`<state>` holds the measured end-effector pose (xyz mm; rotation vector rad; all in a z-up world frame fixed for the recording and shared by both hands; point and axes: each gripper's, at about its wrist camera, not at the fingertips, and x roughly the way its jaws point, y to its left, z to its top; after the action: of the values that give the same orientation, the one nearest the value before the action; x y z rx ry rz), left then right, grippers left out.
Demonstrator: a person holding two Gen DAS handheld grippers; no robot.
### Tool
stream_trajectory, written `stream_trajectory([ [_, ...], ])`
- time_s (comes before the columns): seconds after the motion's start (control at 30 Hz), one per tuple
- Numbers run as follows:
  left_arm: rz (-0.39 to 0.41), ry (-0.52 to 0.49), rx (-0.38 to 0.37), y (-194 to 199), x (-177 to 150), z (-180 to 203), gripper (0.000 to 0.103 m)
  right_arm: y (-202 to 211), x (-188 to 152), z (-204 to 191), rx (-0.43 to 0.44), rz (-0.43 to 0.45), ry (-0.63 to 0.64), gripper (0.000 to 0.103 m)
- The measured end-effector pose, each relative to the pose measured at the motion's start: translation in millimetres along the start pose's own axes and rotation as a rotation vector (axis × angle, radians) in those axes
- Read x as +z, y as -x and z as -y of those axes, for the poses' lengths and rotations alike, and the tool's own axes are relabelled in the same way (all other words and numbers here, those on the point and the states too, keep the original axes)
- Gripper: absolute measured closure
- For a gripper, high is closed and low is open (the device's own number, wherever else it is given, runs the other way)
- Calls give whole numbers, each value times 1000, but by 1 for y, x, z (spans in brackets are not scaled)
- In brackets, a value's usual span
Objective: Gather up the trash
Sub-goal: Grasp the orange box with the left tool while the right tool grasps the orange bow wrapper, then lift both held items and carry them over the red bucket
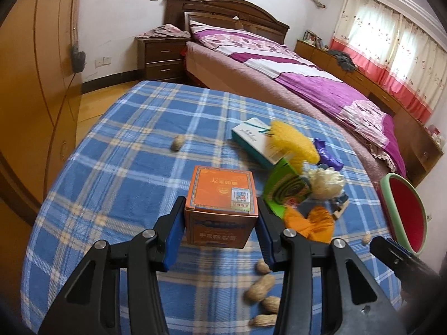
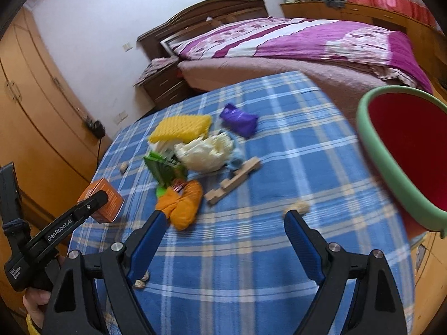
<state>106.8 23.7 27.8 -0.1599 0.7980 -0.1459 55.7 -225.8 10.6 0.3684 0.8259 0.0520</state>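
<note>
Left gripper [image 1: 220,223] jaws clamp the orange box [image 1: 220,192], lifted over the counter [image 1: 125,167]. Right gripper [image 2: 223,220] jaws gape empty. Next: carry to bin [image 2: 391,173] (three o'clock), I judge.

Black gripper [image 2: 223,219] frames, blue pads [image 2: 303,247], silver screws, white GenRobot.AI lettering

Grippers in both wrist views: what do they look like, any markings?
Both the left gripper and right gripper have black angular plastic link frames with silver pivot bolts and blue ribbed finger pads. The left one's side carries white "GenRobot.AI" lettering.
</note>
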Motion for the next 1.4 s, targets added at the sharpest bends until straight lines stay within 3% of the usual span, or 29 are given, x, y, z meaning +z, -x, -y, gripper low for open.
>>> stream_trajectory([
  [0.43,-15,30,26,-6,-10,-20,55,-42,-4,-40,47,-73,83,50],
  [0.7,-19,35,22,-8,-13,-23,55,-56,-7,-49,41,-94,97,59],
  [0.93,-20,34,23,-9,-13,-24,55,-63,-6,-44,26,-112,71,74],
  [1.23,-22,32,25,-6,-13,-22,55,-61,-7,-38,44,-107,58,82],
  [1.4,1,30,29,5,-11,-20,55,-44,-4,-39,64,-54,68,82],
])
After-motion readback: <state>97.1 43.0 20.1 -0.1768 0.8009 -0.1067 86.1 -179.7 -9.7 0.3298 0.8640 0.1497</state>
